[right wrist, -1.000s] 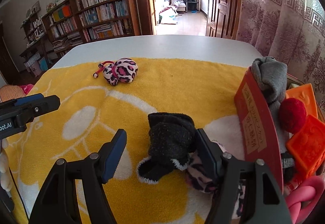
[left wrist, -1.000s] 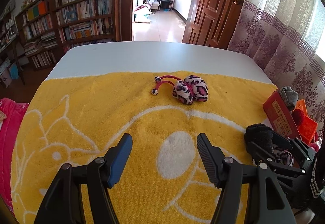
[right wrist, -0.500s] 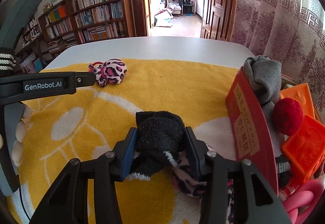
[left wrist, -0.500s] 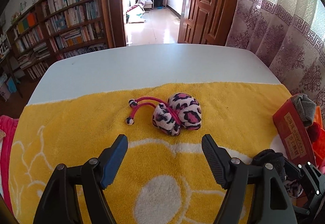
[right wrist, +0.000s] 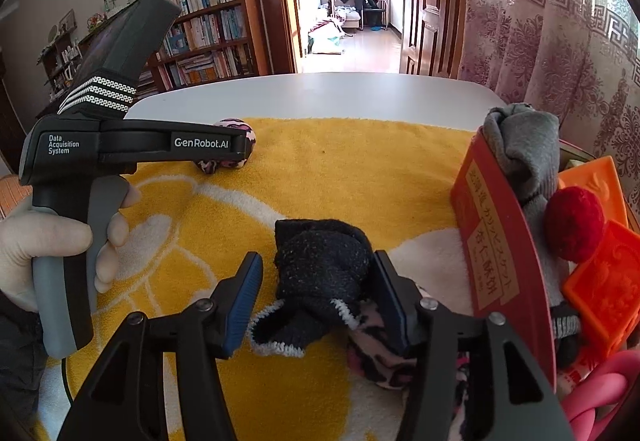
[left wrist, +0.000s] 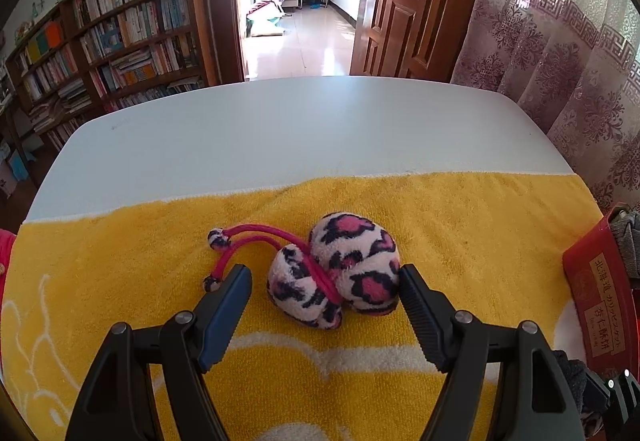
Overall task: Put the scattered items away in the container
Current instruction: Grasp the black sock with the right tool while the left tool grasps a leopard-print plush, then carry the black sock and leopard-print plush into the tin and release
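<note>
Item: leopard-print plush pouch (left wrist: 334, 273), lying on yellow towel (left wrist: 120, 281). Left gripper (left wrist: 325, 287) is bracketing it, jaws apart. Right gripper (right wrist: 316, 291) is straddling black sock (right wrist: 320, 265), seemingly unclamped. Red container (right wrist: 492, 237) is standing rightward. Advice: centre plush, avoiding cords.

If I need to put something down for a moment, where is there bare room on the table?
The white tabletop beyond the yellow towel's far edge is bare. The towel is also open between the leopard-print pouch and the red box. It is crowded by that box, around the black sock, and inside it.
</note>
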`<state>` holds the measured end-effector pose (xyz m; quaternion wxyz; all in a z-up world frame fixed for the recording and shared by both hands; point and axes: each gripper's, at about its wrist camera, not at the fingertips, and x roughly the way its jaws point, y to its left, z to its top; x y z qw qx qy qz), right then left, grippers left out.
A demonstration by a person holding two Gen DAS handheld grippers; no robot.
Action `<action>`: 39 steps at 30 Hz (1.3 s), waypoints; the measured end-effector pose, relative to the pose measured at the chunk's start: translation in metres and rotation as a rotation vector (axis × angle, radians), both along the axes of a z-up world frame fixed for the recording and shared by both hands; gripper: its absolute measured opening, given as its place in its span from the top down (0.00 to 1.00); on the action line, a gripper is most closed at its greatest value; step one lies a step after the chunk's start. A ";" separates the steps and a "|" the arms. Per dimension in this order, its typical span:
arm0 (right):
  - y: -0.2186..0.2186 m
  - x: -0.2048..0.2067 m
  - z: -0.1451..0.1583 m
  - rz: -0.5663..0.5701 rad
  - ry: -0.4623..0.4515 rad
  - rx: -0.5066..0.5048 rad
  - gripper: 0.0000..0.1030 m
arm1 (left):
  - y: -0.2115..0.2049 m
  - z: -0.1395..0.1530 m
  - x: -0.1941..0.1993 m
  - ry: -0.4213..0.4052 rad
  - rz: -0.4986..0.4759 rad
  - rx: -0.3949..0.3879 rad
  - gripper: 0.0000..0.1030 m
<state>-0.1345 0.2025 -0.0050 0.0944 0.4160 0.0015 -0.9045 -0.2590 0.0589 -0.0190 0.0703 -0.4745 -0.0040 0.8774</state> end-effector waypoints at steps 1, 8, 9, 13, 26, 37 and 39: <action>0.000 0.000 0.000 0.000 0.000 -0.003 0.44 | 0.000 -0.002 0.000 -0.004 0.002 0.005 0.26; 0.007 0.000 0.004 -0.014 0.004 -0.027 0.56 | -0.006 0.001 0.009 0.006 0.019 0.042 0.38; 0.008 0.001 0.005 -0.015 0.007 -0.038 0.57 | -0.007 0.004 0.012 0.015 0.023 0.042 0.38; 0.009 0.004 0.015 -0.016 0.035 -0.058 0.57 | -0.016 0.019 0.025 0.052 0.040 0.050 0.38; 0.049 0.045 0.072 -0.088 0.170 -0.115 0.57 | 0.013 0.062 0.072 0.107 -0.043 0.081 0.38; 0.169 0.083 0.095 -0.345 0.208 -0.119 0.57 | 0.099 0.089 0.122 0.139 -0.260 0.119 0.38; 0.188 0.085 0.095 -0.381 0.198 -0.134 0.57 | 0.115 0.092 0.131 0.141 -0.299 0.121 0.38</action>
